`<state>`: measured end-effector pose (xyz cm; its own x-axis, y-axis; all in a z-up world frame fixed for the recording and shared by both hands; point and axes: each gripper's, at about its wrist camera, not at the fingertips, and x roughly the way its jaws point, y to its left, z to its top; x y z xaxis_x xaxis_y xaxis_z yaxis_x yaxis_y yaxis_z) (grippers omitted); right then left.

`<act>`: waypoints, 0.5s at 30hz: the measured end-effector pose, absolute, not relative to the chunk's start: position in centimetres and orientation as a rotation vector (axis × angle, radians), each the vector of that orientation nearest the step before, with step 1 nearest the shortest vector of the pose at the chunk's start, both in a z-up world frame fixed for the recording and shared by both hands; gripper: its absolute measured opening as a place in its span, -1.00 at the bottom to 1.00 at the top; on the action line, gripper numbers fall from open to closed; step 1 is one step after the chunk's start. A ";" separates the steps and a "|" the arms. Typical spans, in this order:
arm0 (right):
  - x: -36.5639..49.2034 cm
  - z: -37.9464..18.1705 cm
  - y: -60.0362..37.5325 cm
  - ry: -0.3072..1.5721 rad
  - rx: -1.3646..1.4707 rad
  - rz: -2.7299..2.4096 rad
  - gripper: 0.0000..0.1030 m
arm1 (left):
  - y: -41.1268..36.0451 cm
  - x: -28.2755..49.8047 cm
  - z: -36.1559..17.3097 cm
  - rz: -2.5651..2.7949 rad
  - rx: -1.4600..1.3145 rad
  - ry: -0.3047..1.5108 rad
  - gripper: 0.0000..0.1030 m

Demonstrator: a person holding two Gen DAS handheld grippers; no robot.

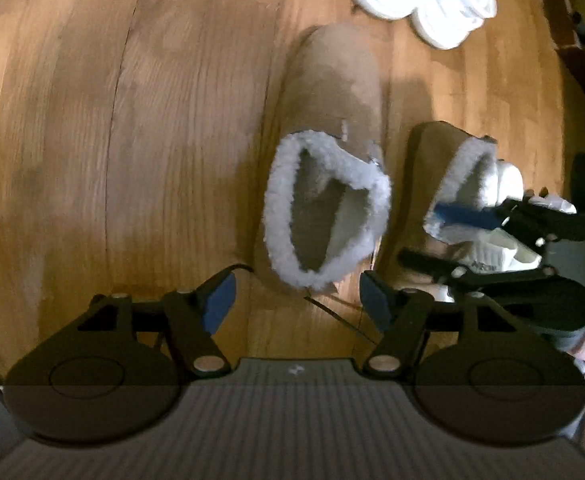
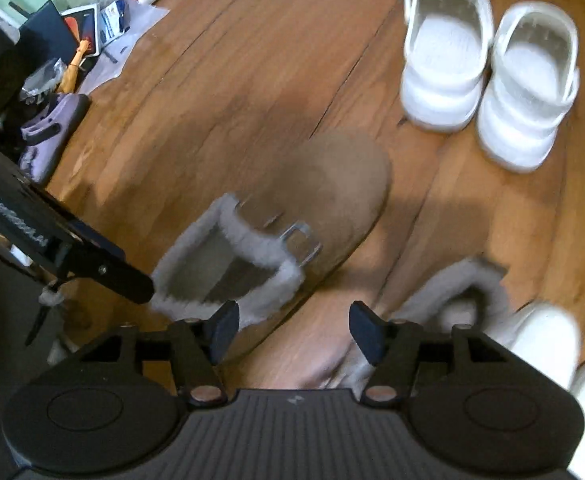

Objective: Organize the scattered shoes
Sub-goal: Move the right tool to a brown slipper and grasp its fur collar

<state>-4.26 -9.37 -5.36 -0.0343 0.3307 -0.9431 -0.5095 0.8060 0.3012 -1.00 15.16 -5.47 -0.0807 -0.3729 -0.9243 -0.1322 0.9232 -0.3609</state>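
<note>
Tan clog (image 1: 324, 152): it lies flat on the wooden floor (image 1: 132, 140), toe pointing away, fleece-lined opening facing up just ahead of the left tongs (image 1: 298, 306).
Second tan clog (image 1: 444, 184): just beside the first on its right, and the right tongs (image 1: 448, 220) reach into its fleecy mouth in the left wrist view.
White clogs (image 2: 488, 68): paired side by side farther off, toes towards the camera (that pair already looks tidy).
Left tongs: apart, nothing between them, hovering at the heel of the first clog.
Right tongs (image 2: 294, 330): apart in their own view; whether a finger presses the collar cannot be told.
Handling: probably light, with a soft suede-like upper and a stiffer sole; the fleece rim will squash, so the heel collar or the side wall by the buckle (image 2: 300, 242) looks the surest hold.
Slip risk: the fluffy lining may slide out of a shallow pinch.
Hidden: the second clog's toe is cut off behind the rig in the right view; white shapes at that frame's lower right edge are too blurred to name.
Also blurred: a lilac shoe (image 2: 38, 136) amid clutter at far left.
</note>
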 end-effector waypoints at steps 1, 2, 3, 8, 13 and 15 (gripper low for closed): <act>-4.6 -5.5 -9.4 1.523 -0.136 0.674 0.20 | 15.1 -1.0 -5.0 -0.214 -0.377 1.642 0.32; -4.9 -5.6 -9.4 1.589 -0.118 0.668 0.20 | 15.1 -1.1 -4.4 -0.222 -0.362 1.629 0.32; -5.0 -5.7 -9.3 1.628 -0.108 0.666 0.23 | 15.1 -1.2 -4.2 -0.226 -0.359 1.623 0.32; -5.4 -6.1 -9.3 1.788 -0.018 0.681 0.40 | 15.1 -2.6 -3.0 -0.292 -0.368 1.624 0.32; -6.2 -5.6 -9.7 1.884 0.212 0.713 0.41 | 15.2 -3.8 -1.4 -0.317 -0.374 1.600 0.32; -6.5 -5.3 -9.7 1.904 0.296 0.746 0.41 | 15.5 -4.1 -0.6 -0.325 -0.381 1.576 0.32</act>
